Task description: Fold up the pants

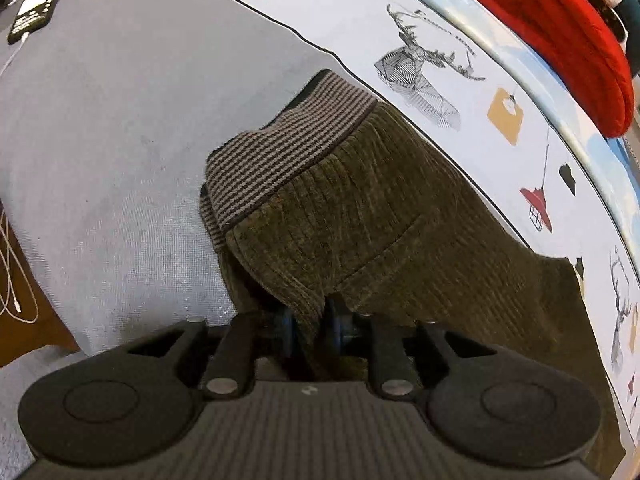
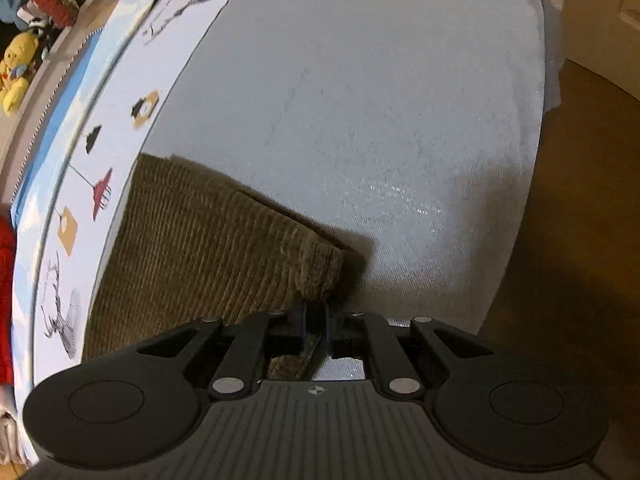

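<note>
Olive-brown corduroy pants (image 1: 384,216) with a striped grey-brown waistband (image 1: 288,148) lie on a grey bed sheet (image 1: 120,120). My left gripper (image 1: 314,324) is shut on a fold of the pants near the waist end. In the right wrist view the pants (image 2: 192,248) stretch to the left, and my right gripper (image 2: 316,320) is shut on their thick corner edge, lifted a little above the sheet (image 2: 380,120).
A white printed border with deer and lamp drawings (image 1: 432,80) runs along the far side of the bed. A red knit item (image 1: 560,40) and a phone with cable (image 1: 36,8) lie beyond. A yellow plush toy (image 2: 16,76) sits at far left. Brown floor (image 2: 580,220) lies right of the bed.
</note>
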Available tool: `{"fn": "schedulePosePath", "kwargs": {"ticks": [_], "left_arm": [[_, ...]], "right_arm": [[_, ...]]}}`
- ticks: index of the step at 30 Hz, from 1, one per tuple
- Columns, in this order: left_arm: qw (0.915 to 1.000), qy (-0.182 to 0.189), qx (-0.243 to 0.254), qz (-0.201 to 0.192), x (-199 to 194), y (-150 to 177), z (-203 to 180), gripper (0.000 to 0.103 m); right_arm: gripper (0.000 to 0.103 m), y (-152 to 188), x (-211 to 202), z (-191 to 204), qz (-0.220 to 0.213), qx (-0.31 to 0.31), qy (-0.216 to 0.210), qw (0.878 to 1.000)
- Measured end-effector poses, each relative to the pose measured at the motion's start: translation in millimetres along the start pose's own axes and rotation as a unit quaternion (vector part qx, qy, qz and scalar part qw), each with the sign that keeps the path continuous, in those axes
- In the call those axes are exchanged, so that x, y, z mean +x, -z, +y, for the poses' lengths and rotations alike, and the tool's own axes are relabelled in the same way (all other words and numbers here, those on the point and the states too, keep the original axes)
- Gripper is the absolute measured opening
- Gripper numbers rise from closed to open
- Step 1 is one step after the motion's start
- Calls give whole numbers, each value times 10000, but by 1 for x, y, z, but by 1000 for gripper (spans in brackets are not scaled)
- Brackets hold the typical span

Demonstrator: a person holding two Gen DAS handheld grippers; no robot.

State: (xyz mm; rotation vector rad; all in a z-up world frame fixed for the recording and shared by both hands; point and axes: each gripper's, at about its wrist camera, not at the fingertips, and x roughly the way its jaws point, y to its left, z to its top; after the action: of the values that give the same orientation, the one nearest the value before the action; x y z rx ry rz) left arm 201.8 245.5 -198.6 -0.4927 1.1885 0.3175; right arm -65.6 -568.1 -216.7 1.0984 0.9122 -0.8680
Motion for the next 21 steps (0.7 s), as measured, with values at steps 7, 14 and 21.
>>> {"fn": "schedulePosePath", "kwargs": {"ticks": [7, 14, 21], "left_arm": [[9945, -181, 866, -570, -55, 8, -21, 89], [9830, 382, 1394, -1133, -117, 32, -49, 91], [9821, 434, 1290, -1305, -114, 18, -61, 91]], "right_arm": [[61, 11, -38, 7, -373, -379, 171, 9984], [61, 68, -120, 82, -856, -2110, -976, 9688], [60, 156, -140, 187, -305, -3674, -2522, 8947]]}}
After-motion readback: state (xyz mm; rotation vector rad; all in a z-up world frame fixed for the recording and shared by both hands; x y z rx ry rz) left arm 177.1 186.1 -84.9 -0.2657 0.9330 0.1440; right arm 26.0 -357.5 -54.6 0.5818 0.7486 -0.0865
